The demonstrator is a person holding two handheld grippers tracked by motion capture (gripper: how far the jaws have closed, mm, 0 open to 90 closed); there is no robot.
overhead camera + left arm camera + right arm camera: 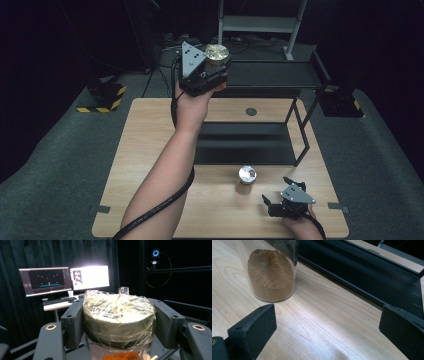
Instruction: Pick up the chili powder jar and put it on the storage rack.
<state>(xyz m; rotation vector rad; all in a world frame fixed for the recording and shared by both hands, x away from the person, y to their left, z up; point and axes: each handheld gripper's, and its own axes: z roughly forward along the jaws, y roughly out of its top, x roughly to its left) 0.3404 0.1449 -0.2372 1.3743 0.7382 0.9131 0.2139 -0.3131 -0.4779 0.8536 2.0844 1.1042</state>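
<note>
My left gripper (212,64) is raised high over the far left of the black shelf rack (280,75), shut on a jar with a gold lid (216,51). In the left gripper view the jar's plastic-wrapped lid (118,315) sits squeezed between both black pads. A second jar with a silver lid (247,176) stands on the wooden table (145,150) in front of the rack. In the right gripper view that jar (272,275) holds brown powder. My right gripper (281,192) rests near the table's front right, open, with nothing between its fingers.
The rack's lower shelf (245,142) lies on the table's middle. A round hole (251,111) marks the table's far side. Yellow-black striped stands (102,97) sit on the grey floor at left. Monitors (66,280) glow behind dark curtains.
</note>
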